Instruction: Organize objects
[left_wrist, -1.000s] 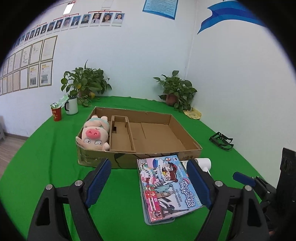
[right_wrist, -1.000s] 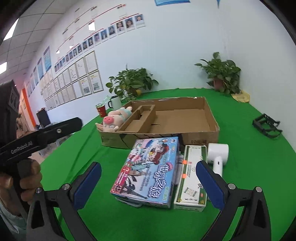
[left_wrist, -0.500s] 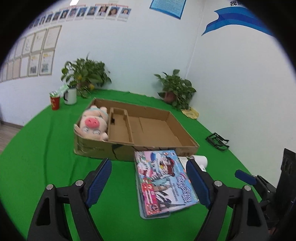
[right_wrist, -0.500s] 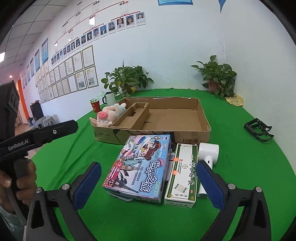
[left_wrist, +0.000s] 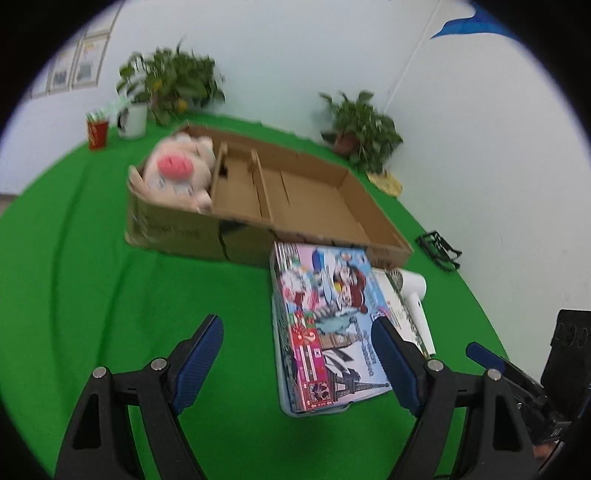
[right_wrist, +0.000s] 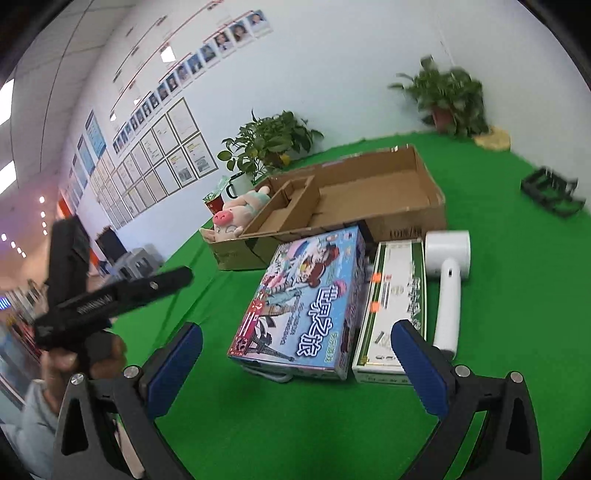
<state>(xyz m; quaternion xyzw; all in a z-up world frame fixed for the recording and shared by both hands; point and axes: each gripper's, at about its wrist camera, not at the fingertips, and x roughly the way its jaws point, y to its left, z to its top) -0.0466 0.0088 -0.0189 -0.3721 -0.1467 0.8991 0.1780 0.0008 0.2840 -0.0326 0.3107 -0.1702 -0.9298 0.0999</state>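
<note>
Colourful game box (right_wrist: 306, 299): flat on the green counter (right_wrist: 258, 424), just in front of the cardboard tray's near wall; printed lid up, a thin pale edge of something showing under its near end.
Handling, game box: likely light, stiff card, glossy and a little slippery; corners crush easily. Best taken across the two long sides near mid-length, pads flat on the walls, not on the lid.
Green-and-white carton (right_wrist: 397, 306): at 3 o'clock of the game box, touching or nearly so. Probably light and rigid; long sides suit a pinch, though the left side is crowded by the game box.
White hair dryer (right_wrist: 447, 280): at 3 o'clock of the carton, handle toward the camera. Hard, smooth plastic, head-heavy by the look; handle near the head the sensible hold.
Plush pig (left_wrist: 177, 173): already in the left compartment of the cardboard tray (left_wrist: 317, 206); soft, no care needed.
Tray space: middle narrow slots and wide right compartment empty.
Left gripper (left_wrist: 297, 360): jaws spread wide, nothing between the pads, above the cloth at 9 o'clock of the game box's near end.
Right gripper (right_wrist: 295, 356): jaws wide apart, empty, aimed at the game box's near end.
</note>
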